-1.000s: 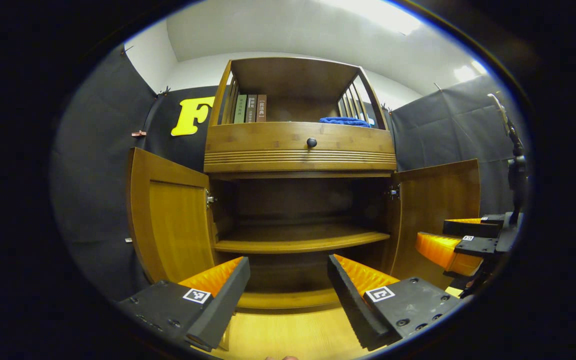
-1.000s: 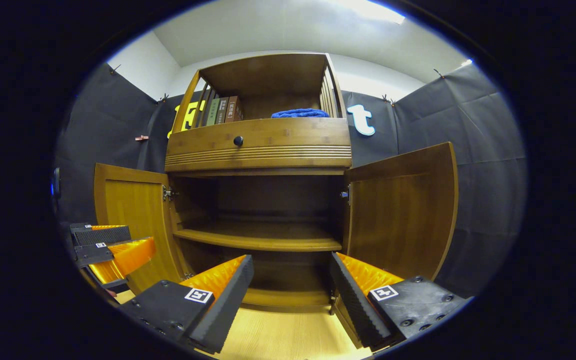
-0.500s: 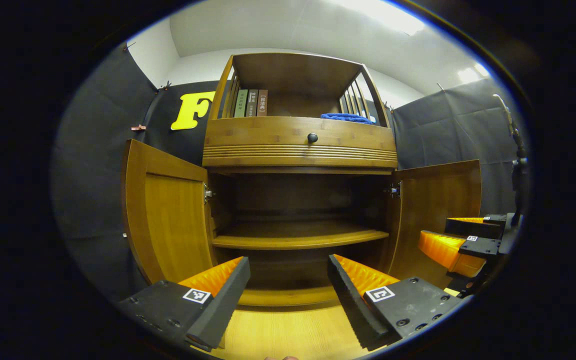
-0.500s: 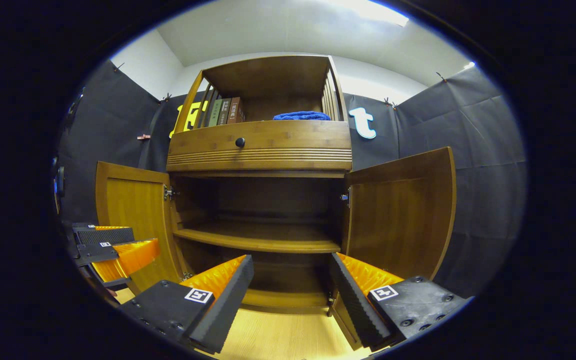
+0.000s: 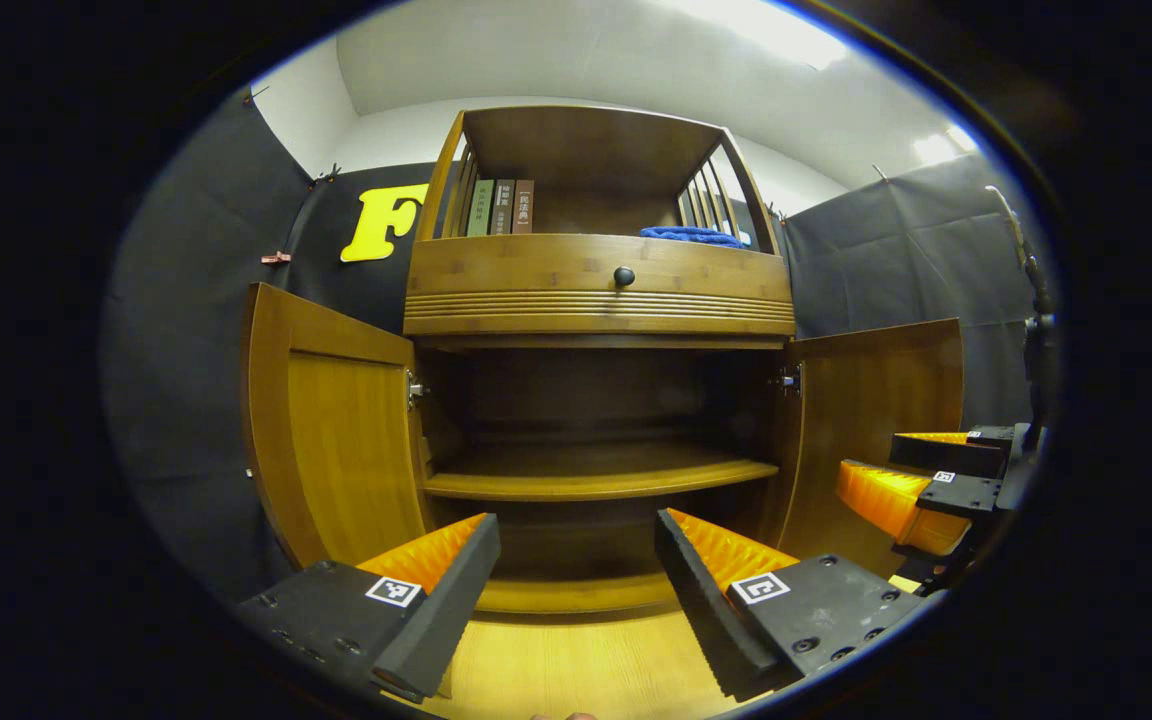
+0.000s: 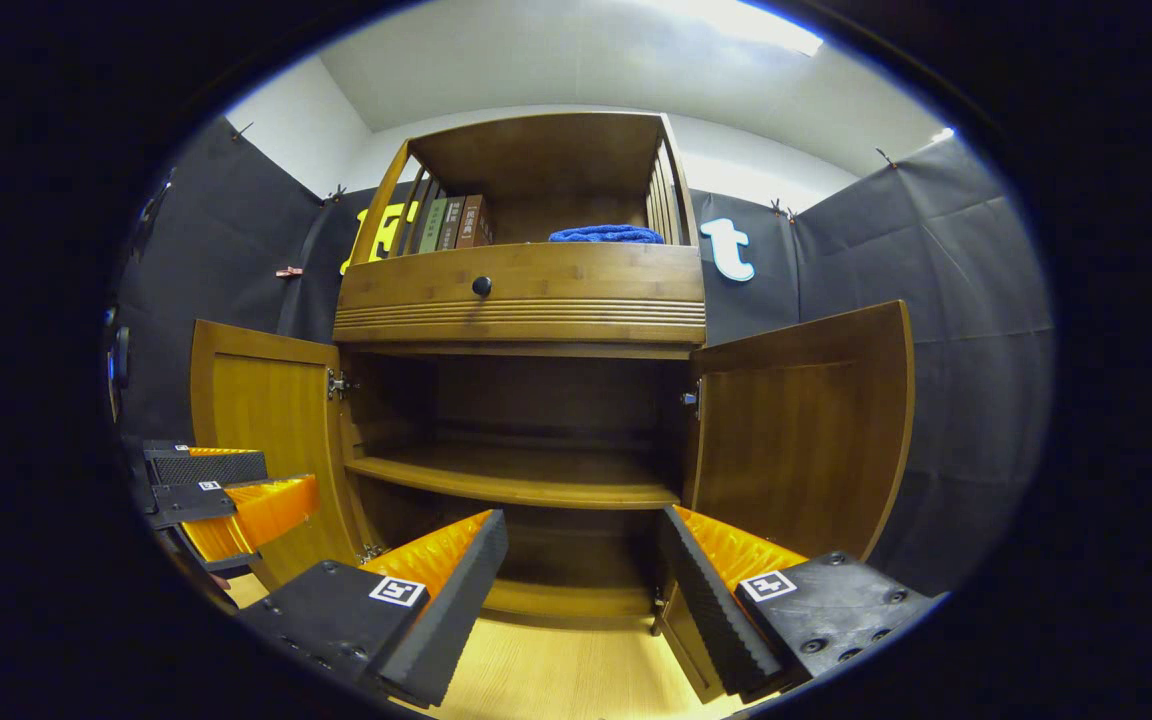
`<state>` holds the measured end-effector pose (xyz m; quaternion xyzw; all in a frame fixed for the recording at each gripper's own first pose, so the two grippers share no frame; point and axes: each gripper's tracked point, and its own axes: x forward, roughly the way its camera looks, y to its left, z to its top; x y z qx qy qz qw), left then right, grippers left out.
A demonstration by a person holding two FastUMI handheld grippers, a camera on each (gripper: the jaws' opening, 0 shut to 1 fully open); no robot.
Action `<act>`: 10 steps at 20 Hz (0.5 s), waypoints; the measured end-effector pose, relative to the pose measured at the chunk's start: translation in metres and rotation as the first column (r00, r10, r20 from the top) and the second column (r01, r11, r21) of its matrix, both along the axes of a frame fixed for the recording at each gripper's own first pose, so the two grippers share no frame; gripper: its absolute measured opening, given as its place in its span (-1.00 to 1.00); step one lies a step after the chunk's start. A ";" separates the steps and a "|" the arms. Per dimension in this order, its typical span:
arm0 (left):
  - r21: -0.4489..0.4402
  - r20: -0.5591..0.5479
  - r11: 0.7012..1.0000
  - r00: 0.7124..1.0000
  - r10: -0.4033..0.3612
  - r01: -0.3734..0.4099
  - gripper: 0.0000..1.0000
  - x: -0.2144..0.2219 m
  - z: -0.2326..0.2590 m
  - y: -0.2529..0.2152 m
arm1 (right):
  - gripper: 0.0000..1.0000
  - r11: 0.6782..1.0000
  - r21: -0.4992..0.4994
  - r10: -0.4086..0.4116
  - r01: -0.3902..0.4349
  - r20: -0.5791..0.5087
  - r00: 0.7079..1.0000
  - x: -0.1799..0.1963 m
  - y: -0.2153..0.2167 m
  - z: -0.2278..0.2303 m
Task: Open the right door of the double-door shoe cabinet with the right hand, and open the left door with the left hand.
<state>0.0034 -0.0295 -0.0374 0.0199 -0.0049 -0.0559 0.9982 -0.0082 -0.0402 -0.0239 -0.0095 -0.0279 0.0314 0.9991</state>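
Observation:
The wooden shoe cabinet stands straight ahead with both lower doors swung wide. Its left door and right door stand out to the sides, baring a dark interior with one shelf. My left gripper is open in front of the opening, holding nothing; it also appears low at the left of the right gripper view. My right gripper is open too, empty, near the right door; the left gripper view catches it at the far right.
Above the doors sits a drawer with a dark knob. The top shelf holds several books and a folded blue cloth. Light wooden floor runs up to the cabinet base. Black cloth walls close in on both sides.
Both views have shifted only slightly; the cabinet sits a touch higher in the left gripper view and lower in the right one. Doors stay wide, both grippers stay open.

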 end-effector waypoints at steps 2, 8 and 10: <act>0.002 0.000 1.000 1.000 0.000 0.000 0.93 0.000 0.000 0.000 | 0.96 1.000 0.000 0.001 -0.001 -0.001 1.000 0.000 0.001 0.000; 0.009 0.005 1.000 1.000 -0.003 0.003 0.93 -0.004 0.001 0.000 | 0.97 1.000 0.000 -0.001 0.001 -0.001 1.000 -0.002 0.000 -0.002; 0.007 0.005 1.000 1.000 -0.002 0.002 0.93 -0.004 0.002 0.001 | 0.96 1.000 0.000 -0.001 0.001 -0.001 1.000 -0.003 0.000 -0.002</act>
